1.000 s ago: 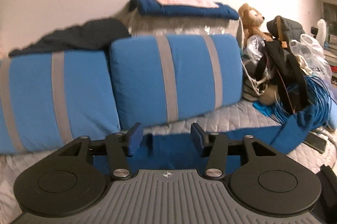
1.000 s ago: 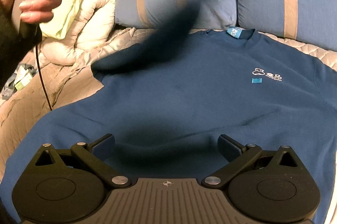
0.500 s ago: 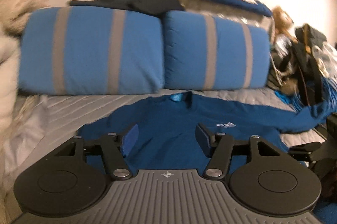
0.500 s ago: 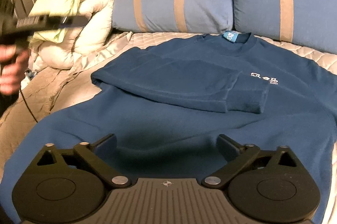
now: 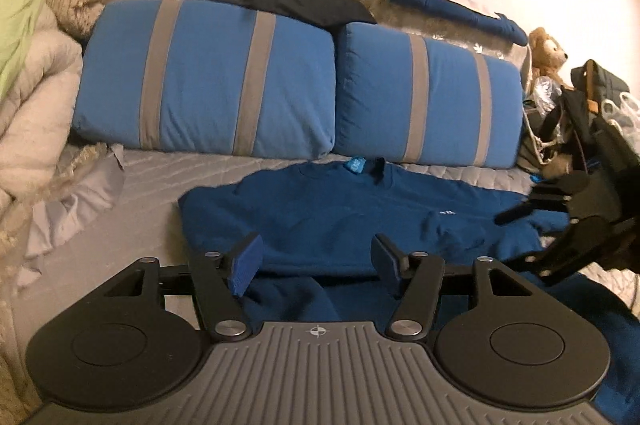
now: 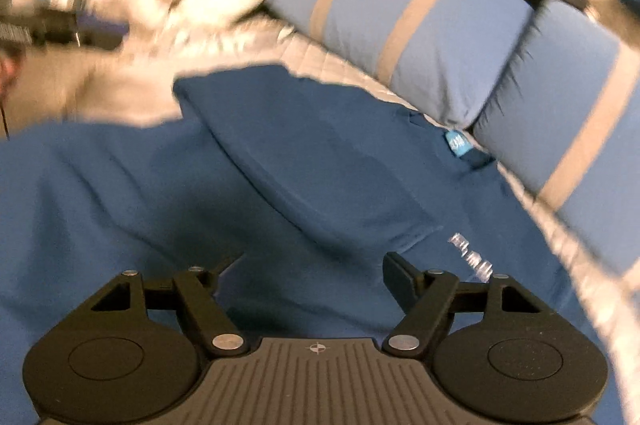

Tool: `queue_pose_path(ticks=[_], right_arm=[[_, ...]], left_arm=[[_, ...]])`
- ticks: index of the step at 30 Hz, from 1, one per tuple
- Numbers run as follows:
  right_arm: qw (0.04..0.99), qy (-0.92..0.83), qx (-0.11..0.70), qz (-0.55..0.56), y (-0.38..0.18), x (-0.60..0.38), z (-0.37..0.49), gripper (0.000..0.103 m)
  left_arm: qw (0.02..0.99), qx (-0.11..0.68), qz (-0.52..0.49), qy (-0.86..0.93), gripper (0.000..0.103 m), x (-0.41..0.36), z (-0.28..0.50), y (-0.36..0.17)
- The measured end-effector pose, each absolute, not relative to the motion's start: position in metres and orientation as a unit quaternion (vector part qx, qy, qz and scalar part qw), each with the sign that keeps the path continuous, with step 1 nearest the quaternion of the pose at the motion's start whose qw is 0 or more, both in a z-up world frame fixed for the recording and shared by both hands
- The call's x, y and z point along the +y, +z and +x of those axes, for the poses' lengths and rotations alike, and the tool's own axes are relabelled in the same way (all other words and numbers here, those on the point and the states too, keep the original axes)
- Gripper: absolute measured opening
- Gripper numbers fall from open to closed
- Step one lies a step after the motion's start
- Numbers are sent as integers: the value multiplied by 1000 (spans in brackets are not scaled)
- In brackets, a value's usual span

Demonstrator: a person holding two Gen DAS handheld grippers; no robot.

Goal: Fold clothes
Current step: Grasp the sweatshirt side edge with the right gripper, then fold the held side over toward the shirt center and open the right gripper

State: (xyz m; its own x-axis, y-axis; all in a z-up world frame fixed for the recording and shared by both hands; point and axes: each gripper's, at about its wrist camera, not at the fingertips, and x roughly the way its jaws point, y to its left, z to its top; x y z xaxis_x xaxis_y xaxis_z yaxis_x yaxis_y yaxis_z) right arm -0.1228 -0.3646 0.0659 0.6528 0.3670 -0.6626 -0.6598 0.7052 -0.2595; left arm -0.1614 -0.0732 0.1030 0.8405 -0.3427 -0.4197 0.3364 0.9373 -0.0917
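A dark blue sweatshirt [image 5: 340, 217] lies flat on the grey quilted bed, collar toward the pillows. Its left sleeve [image 6: 320, 177] is folded across the chest, the cuff near the small white logo [image 6: 470, 257]. My left gripper [image 5: 314, 259] is open and empty, low over the sweatshirt's left front part. My right gripper [image 6: 310, 275] is open and empty, hovering over the sweatshirt's body; it also shows at the right edge of the left wrist view [image 5: 560, 225]. The right wrist view is blurred by motion.
Two blue pillows with grey stripes [image 5: 208, 85] [image 5: 428, 97] lean against the wall behind the sweatshirt. A heap of cream and green bedding [image 5: 36, 25] fills the left. A teddy bear [image 5: 548, 49], bags and cables crowd the right. Dark clothes [image 5: 296, 3] lie on the pillows.
The left sleeve was laid across the chest and let go. My left gripper drew back toward the left. My right gripper swung quickly rightward and tilted over the sweatshirt.
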Motion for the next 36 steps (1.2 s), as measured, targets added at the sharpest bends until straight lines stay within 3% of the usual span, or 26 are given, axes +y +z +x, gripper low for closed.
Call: queue_pose_path(ticks=[7,11,19,21,23,36], right_arm=[[829,293,276,-388,37,-335,-97,65],[800,291,271,-450,20,-324,-85,54],[760,294,261,-517,4,-310,-74,43],[752,298,266,-524,3,-307,-73,17],[745,298,269,-533,3,-305,-72,11],[809,179,186,-529,89,-311,-48,8]], left_arm=[[960,220,-20,-174,59,-64,-164,102],[963,219,-17,-158,59,-50,-161,102],[961,249,24,-116,59,-32,-134,85],[960,253,37,-117,59,-33,-125,79],[958,257,50,-118,59,-35,-117,73],[951,284,89,-79,59,-46,-56,39]])
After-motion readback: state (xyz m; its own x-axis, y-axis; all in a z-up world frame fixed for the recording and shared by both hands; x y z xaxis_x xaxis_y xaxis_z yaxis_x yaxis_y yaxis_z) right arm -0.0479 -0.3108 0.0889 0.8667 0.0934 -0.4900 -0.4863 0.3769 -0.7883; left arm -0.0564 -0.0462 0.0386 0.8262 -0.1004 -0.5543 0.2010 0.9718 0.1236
